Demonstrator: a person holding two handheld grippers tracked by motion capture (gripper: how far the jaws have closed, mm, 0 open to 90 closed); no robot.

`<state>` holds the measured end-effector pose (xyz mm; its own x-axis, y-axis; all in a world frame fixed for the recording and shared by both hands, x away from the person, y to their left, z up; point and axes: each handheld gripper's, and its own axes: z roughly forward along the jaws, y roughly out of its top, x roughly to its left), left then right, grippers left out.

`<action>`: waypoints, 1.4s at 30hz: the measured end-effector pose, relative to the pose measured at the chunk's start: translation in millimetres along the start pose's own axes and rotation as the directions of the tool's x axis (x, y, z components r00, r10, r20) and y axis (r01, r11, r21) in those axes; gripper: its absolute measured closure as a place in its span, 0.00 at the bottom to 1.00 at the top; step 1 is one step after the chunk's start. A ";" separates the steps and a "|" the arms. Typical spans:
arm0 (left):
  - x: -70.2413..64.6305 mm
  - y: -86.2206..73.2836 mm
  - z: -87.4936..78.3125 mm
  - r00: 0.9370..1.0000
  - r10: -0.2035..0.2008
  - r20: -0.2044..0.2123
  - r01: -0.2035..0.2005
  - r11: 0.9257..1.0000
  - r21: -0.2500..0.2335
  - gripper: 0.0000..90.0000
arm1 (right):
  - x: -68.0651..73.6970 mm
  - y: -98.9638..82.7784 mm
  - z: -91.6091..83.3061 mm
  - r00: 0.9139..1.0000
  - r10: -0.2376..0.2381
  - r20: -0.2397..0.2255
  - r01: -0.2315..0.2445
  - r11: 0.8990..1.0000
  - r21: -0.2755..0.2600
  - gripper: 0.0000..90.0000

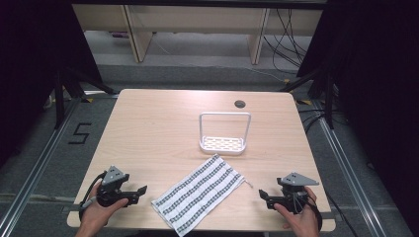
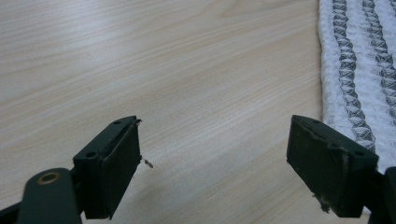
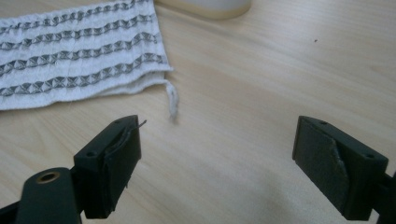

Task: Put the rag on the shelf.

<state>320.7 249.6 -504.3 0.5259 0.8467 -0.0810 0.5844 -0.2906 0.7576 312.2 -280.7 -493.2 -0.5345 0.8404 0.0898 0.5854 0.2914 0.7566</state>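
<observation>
towel [image 1: 200, 191] flat near bench [image 1: 148, 128] front edge, long axis running front-left to back-right | left gripper [image 1: 141, 191] and right gripper [image 1: 263, 194] flank it, about equally near, pointing inward | both sets of fingers spread wide, empty | white rack [image 1: 223, 143] just behind

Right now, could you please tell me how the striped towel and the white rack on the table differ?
The striped towel lies flat and slanted near the front edge, between the two grippers; the white rack stands upright behind it, toward the table's middle. The striped towel is soft cloth with dark stripes; the white rack is rigid, with a tall hoop frame and a slotted base. Both rest on the wooden table, untouched.
</observation>
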 end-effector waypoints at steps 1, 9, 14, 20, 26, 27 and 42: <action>0.0 0.0 0.0 1.000 0.000 0.000 0.000 1.000 0.000 0.19 | 0.0 0.0 0.0 1.000 0.000 0.000 0.000 1.000 0.000 0.18; -0.1 -1.3 1.9 1.000 -0.001 0.001 0.001 1.000 -0.012 0.19 | 1.1 0.7 -0.2 1.000 -0.005 -0.017 0.004 1.000 -0.008 0.21; 0.1 -1.0 1.6 1.000 -0.002 -0.001 0.002 1.000 -0.004 0.19 | 1.7 1.1 -1.4 1.000 -0.008 -0.006 0.008 1.000 -0.010 0.21; -0.5 0.9 1.3 1.000 0.013 0.002 -0.013 1.000 0.008 0.19 | 2.2 1.6 -1.6 1.000 -0.019 -0.002 0.019 1.000 -0.020 0.21; -1.2 2.3 1.4 1.000 0.002 0.007 -0.002 1.000 -0.001 0.19 | 3.8 2.1 -2.5 0.999 -0.028 0.029 0.028 0.999 -0.023 0.23; -1.6 3.0 1.3 1.000 -0.002 0.008 0.002 1.000 -0.001 0.19 | 3.3 2.5 -2.2 0.999 -0.033 0.029 0.034 0.999 -0.032 0.23; -24.9 33.1 21.6 0.994 0.032 0.103 -0.027 0.999 -0.046 0.18 | 12.2 11.3 0.4 0.999 -0.045 -0.004 0.045 0.998 -0.052 0.27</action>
<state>340.3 209.3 -491.1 0.6049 0.7868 -0.1227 0.5410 -0.2930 0.7883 312.5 -267.0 -483.8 -0.5626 0.8247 0.0580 0.5283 0.3048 0.7925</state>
